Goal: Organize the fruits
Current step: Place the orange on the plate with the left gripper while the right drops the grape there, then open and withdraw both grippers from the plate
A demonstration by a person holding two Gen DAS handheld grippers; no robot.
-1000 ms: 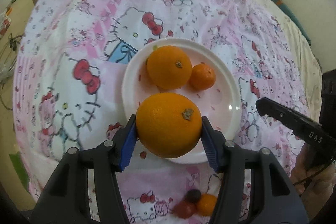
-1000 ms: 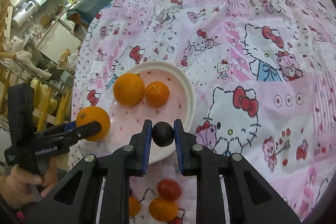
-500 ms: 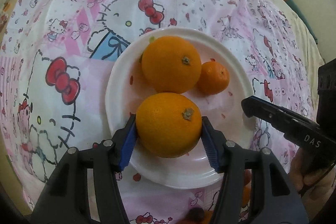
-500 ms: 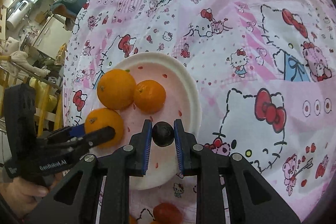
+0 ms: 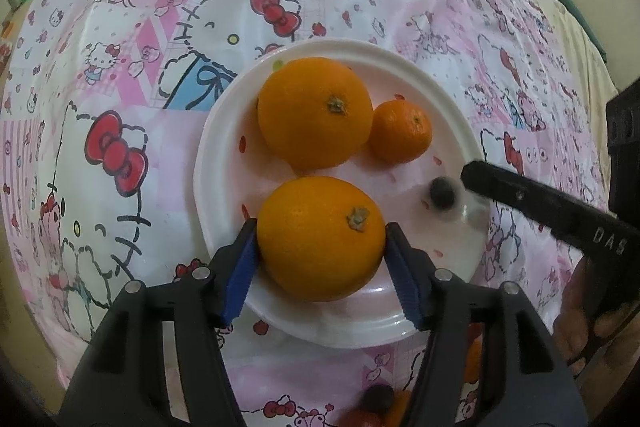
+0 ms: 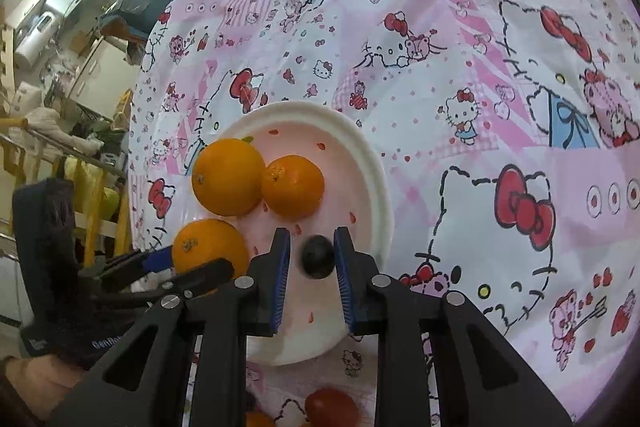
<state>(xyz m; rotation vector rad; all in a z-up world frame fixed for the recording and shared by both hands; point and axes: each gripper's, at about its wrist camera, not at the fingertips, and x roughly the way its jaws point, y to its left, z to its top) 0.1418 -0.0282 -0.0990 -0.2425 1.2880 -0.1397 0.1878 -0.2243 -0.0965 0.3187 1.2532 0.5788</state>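
Observation:
My left gripper (image 5: 320, 259) is shut on a large orange (image 5: 320, 237) over the near part of the white plate (image 5: 224, 143). A second large orange (image 5: 314, 111) and a small mandarin (image 5: 401, 131) lie on the plate. My right gripper (image 6: 310, 259) is open over the plate (image 6: 360, 155); a dark round fruit (image 6: 317, 255) sits blurred between its blue pads, apart from both. That fruit also shows in the left wrist view (image 5: 442, 194), next to the right gripper's finger (image 5: 532, 197).
The plate rests on a pink Hello Kitty cloth (image 6: 480, 67). A red fruit (image 6: 330, 409) and small orange and dark fruits (image 5: 378, 397) lie on the cloth at the near side. Household clutter (image 6: 60, 47) stands past the cloth's left edge.
My right gripper has opened and let go of the dark fruit over the plate. Both grippers have moved further in over the plate. The left one still holds its orange.

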